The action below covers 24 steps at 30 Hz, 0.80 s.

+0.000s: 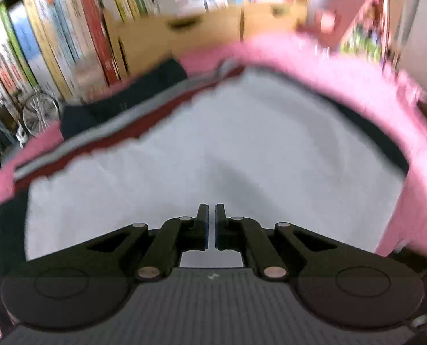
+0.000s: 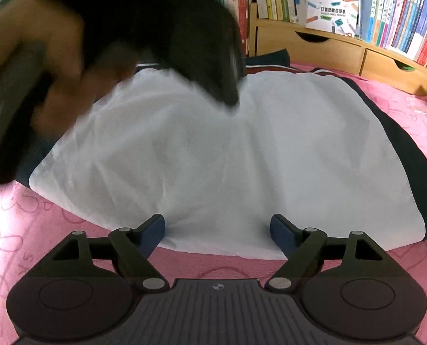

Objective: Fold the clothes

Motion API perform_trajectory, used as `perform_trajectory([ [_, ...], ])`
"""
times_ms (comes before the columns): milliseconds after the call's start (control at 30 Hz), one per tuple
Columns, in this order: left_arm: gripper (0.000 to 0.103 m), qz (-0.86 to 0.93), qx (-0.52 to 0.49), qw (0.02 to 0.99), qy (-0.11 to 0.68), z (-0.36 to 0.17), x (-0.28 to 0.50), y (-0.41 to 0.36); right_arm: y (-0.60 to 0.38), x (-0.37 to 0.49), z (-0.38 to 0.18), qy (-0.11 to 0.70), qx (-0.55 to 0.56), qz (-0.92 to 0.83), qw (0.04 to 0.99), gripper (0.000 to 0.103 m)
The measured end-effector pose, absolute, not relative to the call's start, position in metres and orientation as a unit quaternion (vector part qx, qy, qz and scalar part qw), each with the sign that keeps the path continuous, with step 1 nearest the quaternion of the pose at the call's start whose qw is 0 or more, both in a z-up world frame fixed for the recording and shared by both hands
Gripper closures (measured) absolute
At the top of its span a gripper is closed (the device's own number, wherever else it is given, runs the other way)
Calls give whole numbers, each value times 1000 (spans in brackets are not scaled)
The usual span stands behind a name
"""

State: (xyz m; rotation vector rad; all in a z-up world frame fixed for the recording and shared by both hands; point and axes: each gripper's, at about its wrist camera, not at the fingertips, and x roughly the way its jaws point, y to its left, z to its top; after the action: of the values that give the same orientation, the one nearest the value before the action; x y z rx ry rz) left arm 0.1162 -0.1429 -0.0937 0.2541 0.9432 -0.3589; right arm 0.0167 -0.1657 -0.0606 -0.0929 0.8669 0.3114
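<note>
A white garment (image 2: pixel 227 155) with dark navy and red-and-grey striped trim lies spread on a pink cloth (image 2: pixel 40 224). It also shows in the left wrist view (image 1: pixel 213 155), blurred. My left gripper (image 1: pixel 211 215) hovers over the white fabric with its fingers nearly together and nothing visible between them. In the right wrist view it appears as a blurred dark shape (image 2: pixel 201 51) above the garment's far side, held by a hand. My right gripper (image 2: pixel 217 227) is open, its fingertips resting at the garment's near hem.
A wooden shelf unit with drawers (image 2: pixel 342 49) and rows of books (image 2: pixel 400 14) stands behind the pink surface. More books (image 1: pixel 55 37) and a small wheel-like object (image 1: pixel 39 113) show at the left in the left wrist view.
</note>
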Motion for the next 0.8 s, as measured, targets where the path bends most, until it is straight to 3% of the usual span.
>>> perform_trajectory([
  [200,100,-63,144,902,401,-106,186,-117,-170,14,-63,411,-46,157,897,21],
  [367,99,2,86,920,382,-68,207,-79,-172,15,-64,408,-48,162,897,20],
  [567,96,2,89,929,360,-37,78,-43,-174,17,-65,408,-52,171,895,17],
  [667,95,4,115,914,390,-58,9,-50,-173,13,-64,408,-53,173,895,15],
  [800,95,74,133,886,437,-104,-16,-43,-173,10,-64,405,-55,175,896,14],
])
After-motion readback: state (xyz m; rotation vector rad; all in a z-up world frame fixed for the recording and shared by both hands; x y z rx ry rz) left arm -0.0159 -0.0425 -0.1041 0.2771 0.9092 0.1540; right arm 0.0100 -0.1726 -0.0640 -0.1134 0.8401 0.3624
